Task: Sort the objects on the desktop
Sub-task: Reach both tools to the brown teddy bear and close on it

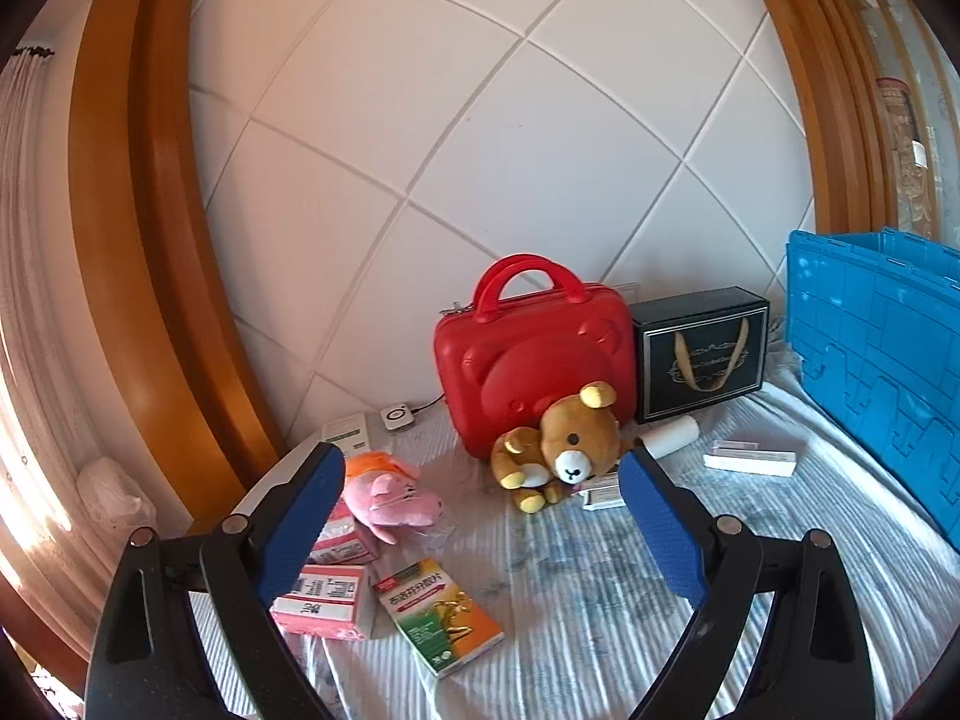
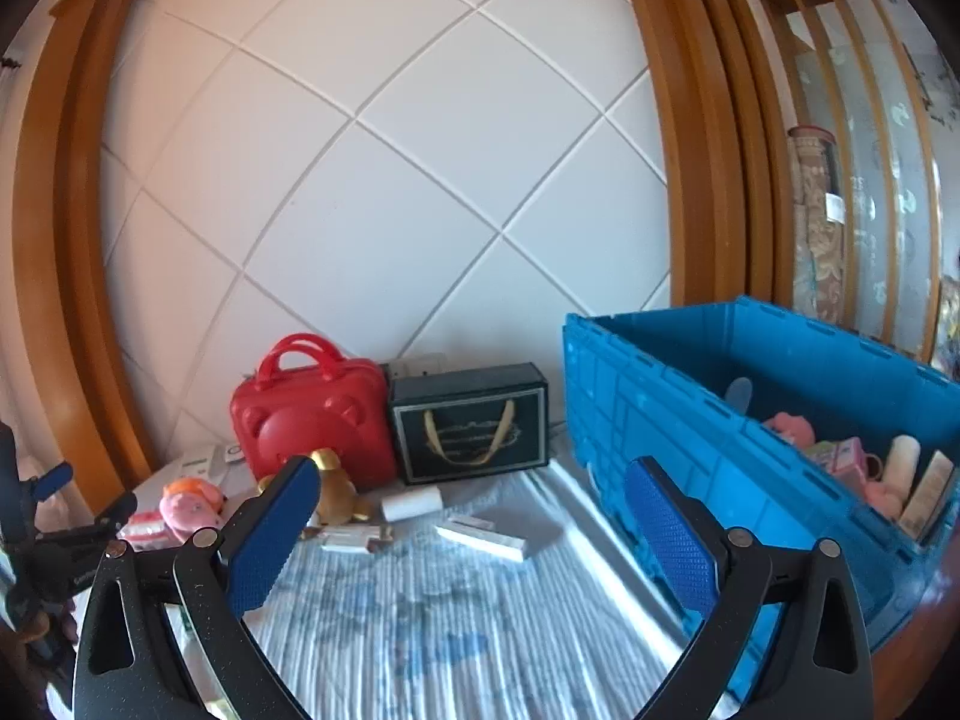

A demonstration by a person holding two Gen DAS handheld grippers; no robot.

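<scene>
Left gripper (image 1: 480,516): your jaws stand wide, holding nothing.
Right gripper (image 2: 471,531): wide, holding nothing.
Teddy bear (image 1: 561,447): leans on the red case (image 1: 531,354), straight ahead of your left gripper, the nearer one.
Blue crate (image 2: 690,414): right of the red case; already contains toys and boxes.

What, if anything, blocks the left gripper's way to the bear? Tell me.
Nothing visible does. The left gripper is open and empty, and the bear sits straight ahead between its fingers, with only bare cloth in front. The red case stands right behind the bear, small boxes against its side.
</scene>
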